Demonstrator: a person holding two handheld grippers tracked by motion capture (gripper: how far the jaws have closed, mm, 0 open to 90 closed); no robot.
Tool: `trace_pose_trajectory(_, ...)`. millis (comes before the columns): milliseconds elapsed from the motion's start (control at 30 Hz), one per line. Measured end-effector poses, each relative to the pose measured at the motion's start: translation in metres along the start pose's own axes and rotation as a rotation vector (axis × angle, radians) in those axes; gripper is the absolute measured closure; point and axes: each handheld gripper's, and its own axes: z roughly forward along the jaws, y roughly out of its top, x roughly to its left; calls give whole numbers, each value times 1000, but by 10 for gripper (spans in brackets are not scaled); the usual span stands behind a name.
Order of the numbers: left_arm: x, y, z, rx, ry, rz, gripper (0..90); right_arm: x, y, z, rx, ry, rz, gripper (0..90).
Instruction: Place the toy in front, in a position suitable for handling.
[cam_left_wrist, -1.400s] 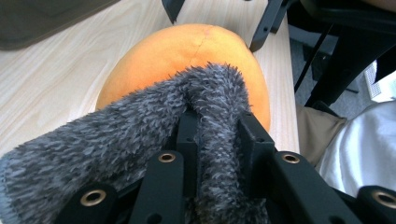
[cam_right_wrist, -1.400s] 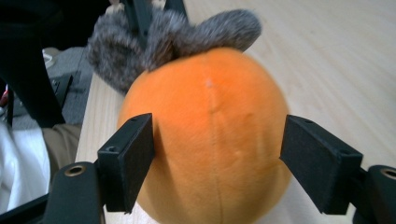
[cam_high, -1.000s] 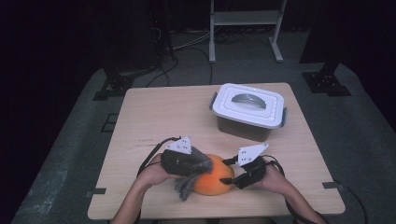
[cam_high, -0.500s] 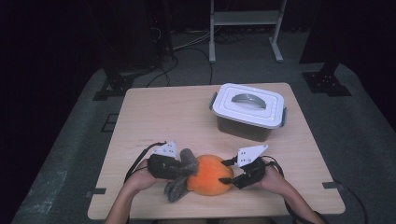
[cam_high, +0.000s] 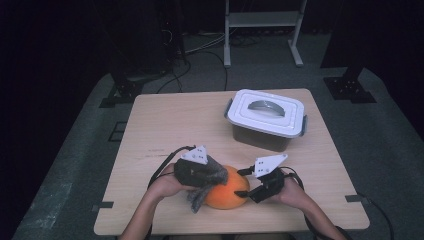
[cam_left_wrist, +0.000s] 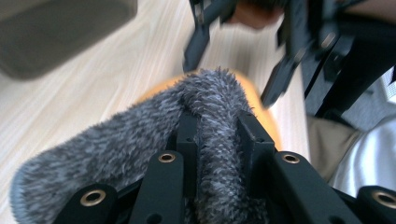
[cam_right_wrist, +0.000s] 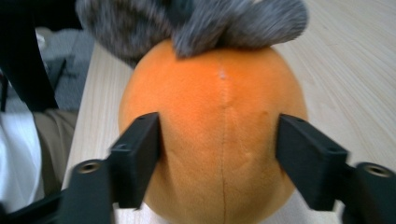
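Here the left gripper (cam_left_wrist: 212, 135) pinches grey fur (cam_left_wrist: 140, 140); the right gripper (cam_right_wrist: 219, 149) loosely straddles the orange plush (cam_right_wrist: 212, 135).

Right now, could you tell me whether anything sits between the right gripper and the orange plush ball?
Nothing visible does: the right gripper already straddles the orange plush ball. The grey furry cloth only drapes its far side, held by the left gripper.

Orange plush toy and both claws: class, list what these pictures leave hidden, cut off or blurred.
- Orange plush toy: in the left gripper view, the grey fuzzy part covers most of it.
- Its underside: cut off by the right gripper view's bottom edge.
- Right claw: blurred in the left gripper view.
- Lidded container: contents hidden by its lid in the high view.
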Motion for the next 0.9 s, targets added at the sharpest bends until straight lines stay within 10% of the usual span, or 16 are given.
trace_pose_trajectory(333, 1, -21, -13, 6, -4, -36, 740, -3, -1, 7, 36, 22, 48, 226)
trace_pose_trajectory(500, -1, -9, -16, 0, 8, -12, 739, 0, -2, 5, 25, 19, 22, 458)
trace_pose_trajectory(900, -16, 33, -9, -12, -1, 88, 739, 6, 10, -1, 37, -40, -54, 517)
